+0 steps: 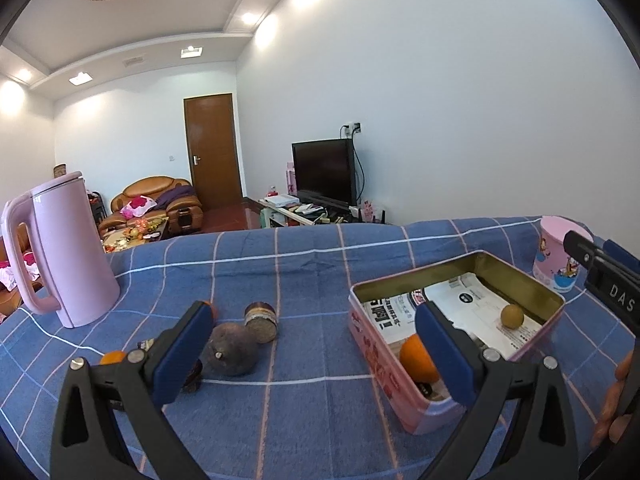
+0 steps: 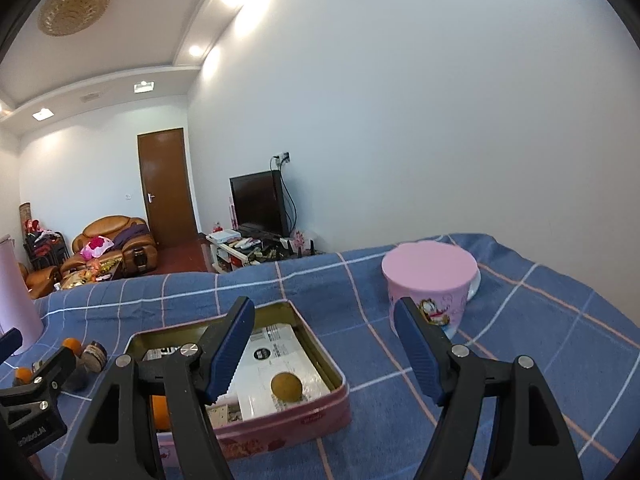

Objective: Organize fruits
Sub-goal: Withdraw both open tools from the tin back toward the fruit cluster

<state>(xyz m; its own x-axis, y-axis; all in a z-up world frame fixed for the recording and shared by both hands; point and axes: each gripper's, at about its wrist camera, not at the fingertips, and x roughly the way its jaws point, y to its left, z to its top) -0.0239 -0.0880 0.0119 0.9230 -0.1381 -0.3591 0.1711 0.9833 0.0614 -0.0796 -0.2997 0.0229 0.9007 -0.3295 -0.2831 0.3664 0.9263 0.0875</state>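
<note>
Pink tin [image 1: 384, 344]: on blue checked cloth [image 1: 304, 264], holds orange [image 1: 416, 358] and small brownish-yellow fruit [image 1: 512, 316]
Loose fruit: dark round fruit [image 1: 230, 354] left of tin
Left gripper [image 1: 316, 344]: spread wide, empty
Right gripper [image 2: 324, 346]: jaws apart, nothing held

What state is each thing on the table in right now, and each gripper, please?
left gripper: open, empty.
right gripper: open, empty.
pink tin: lid off, open.
orange: in the tin.
small yellow-brown fruit: in the tin, on paper packets.
dark round fruit: on the cloth, outside the tin.
pink kettle: upright, lid shut.
pink cartoon cup: upright, lid on.
</note>
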